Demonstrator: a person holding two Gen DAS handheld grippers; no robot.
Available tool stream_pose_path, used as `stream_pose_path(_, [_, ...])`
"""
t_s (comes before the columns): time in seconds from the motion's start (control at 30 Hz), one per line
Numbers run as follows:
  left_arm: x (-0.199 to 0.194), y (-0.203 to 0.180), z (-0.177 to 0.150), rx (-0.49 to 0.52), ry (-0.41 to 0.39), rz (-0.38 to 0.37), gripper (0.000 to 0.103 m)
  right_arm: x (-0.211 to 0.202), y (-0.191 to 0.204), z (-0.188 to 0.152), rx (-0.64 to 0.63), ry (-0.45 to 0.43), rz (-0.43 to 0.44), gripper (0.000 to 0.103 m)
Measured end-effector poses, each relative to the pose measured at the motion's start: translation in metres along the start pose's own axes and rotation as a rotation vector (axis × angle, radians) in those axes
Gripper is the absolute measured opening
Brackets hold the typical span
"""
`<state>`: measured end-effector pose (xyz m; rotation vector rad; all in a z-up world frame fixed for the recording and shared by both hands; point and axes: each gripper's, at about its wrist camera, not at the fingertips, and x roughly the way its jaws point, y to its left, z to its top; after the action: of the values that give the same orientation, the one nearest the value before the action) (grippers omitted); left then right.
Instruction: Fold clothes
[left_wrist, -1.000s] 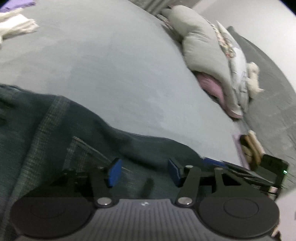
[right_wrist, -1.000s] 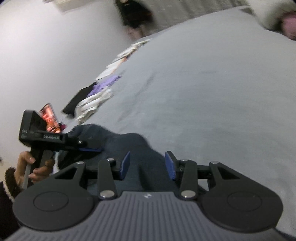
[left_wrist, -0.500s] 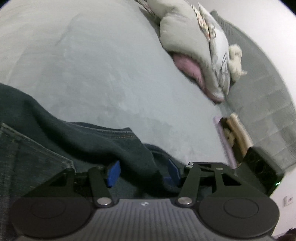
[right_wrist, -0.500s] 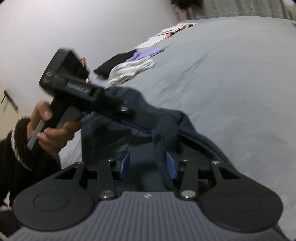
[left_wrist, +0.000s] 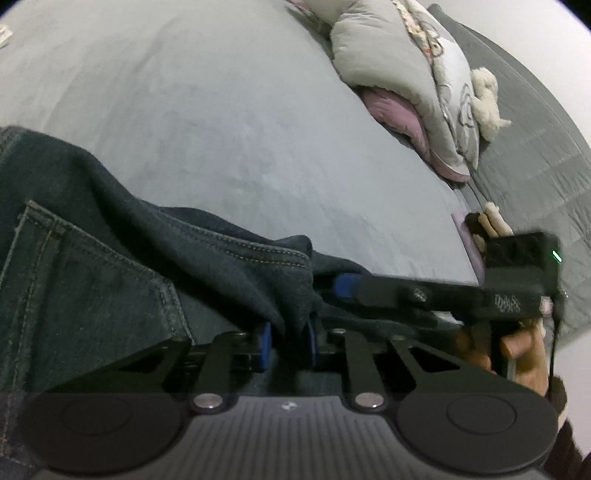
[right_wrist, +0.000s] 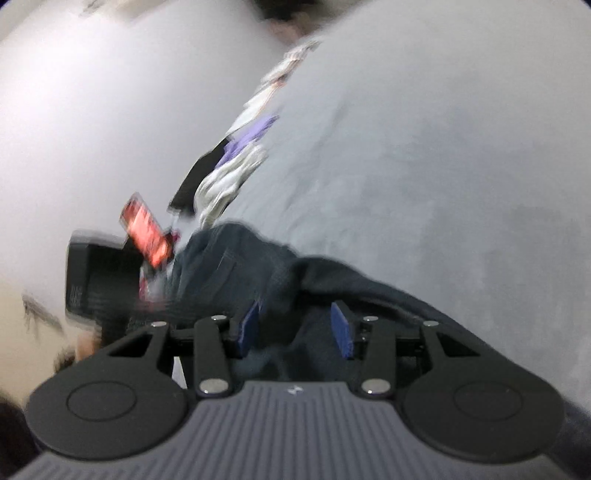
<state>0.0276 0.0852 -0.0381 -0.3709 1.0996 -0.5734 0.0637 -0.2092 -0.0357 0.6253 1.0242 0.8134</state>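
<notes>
Dark blue jeans (left_wrist: 110, 280) lie bunched on the grey bed (left_wrist: 207, 110), back pocket showing at the left. My left gripper (left_wrist: 287, 345) is shut on a fold of the jeans near the waistband. The right gripper shows in the left wrist view (left_wrist: 424, 295), reaching in from the right with a blue pad at the denim edge. In the blurred right wrist view, my right gripper (right_wrist: 295, 328) is open with the jeans (right_wrist: 236, 273) lying between and beyond its pads. The left gripper's body (right_wrist: 96, 280) shows there at the left.
A grey quilt and pillows (left_wrist: 413, 85) with a pink layer and a plush toy (left_wrist: 487, 99) lie at the bed's head. Several other clothes (right_wrist: 236, 166) lie in a pile along the bed's far edge by the white wall.
My left gripper has closed on the fold of the jeans. The right gripper has swung and stays open over the denim; the right wrist view is now blurred by motion.
</notes>
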Motion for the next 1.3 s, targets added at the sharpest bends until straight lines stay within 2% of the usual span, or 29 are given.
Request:
stream_pose_path(0.1, [-0.005,-0.002,-0.005,0.062,0.001,-0.007,0.02,0.024,-0.008,0.0,0.087,0.036,0.034,0.048])
stream_pose_path(0.17, [-0.006,0.0,-0.005,0.079,0.007,-0.028,0.025,0.039,-0.01,0.0,0.13,0.018,0.079,0.05])
stream_pose_path(0.23, [-0.011,0.004,-0.005,0.082,0.002,-0.045,0.036,0.049,-0.014,0.001,0.186,-0.003,0.128,0.05])
stream_pose_path(0.27, [-0.012,0.006,-0.005,0.083,0.0,-0.051,0.039,0.05,-0.016,0.003,0.22,-0.034,0.156,0.05])
stream_pose_path(0.37, [-0.014,0.013,-0.009,0.086,0.017,-0.048,0.037,0.043,-0.024,0.011,0.325,-0.131,0.243,0.05])
stream_pose_path(0.43, [-0.017,0.016,-0.012,0.084,0.019,-0.061,0.037,0.038,-0.029,0.017,0.353,-0.158,0.242,0.047])
stream_pose_path(0.47, [-0.017,0.017,-0.013,0.088,0.021,-0.061,0.037,0.039,-0.034,0.018,0.362,-0.157,0.219,0.045])
stream_pose_path(0.53, [-0.018,0.016,-0.015,0.098,0.022,-0.055,0.037,0.044,-0.05,0.018,0.422,-0.147,0.202,0.035])
stream_pose_path(0.63, [-0.019,0.013,-0.016,0.116,0.022,-0.046,0.037,0.044,-0.057,0.021,0.425,-0.123,0.194,0.031])
stream_pose_path(0.7, [-0.023,0.014,-0.016,0.112,0.022,-0.043,0.037,0.035,-0.052,0.025,0.374,-0.105,0.176,0.032])
stream_pose_path(0.77, [-0.03,0.015,-0.013,0.111,0.007,-0.028,0.037,0.024,-0.049,0.028,0.337,-0.135,0.148,0.033])
stream_pose_path(0.83, [-0.043,0.016,-0.011,0.125,-0.035,0.021,0.037,0.017,-0.046,0.029,0.312,-0.148,0.134,0.034])
stream_pose_path(0.93, [-0.067,0.022,-0.01,0.162,-0.117,0.104,0.039,0.014,-0.034,0.03,0.239,-0.152,0.062,0.034])
stream_pose_path(1.0, [-0.077,0.031,-0.009,0.138,-0.147,0.153,0.039,0.01,-0.005,0.03,0.032,-0.177,-0.098,0.034])
stream_pose_path(1.07, [-0.085,0.043,-0.008,0.104,-0.16,0.171,0.038,0.007,0.023,0.027,-0.138,-0.206,-0.163,0.034])
stream_pose_path(1.13, [-0.091,0.052,-0.01,0.087,-0.166,0.153,0.037,0.006,0.042,0.023,-0.246,-0.237,-0.169,0.034])
stream_pose_path(1.2, [-0.094,0.057,-0.013,0.095,-0.166,0.159,0.032,0.007,0.064,0.016,-0.37,-0.247,-0.176,0.034])
stream_pose_path(1.3, [-0.093,0.068,-0.017,0.087,-0.143,0.183,0.016,0.023,0.075,0.008,-0.432,-0.187,-0.158,0.034])
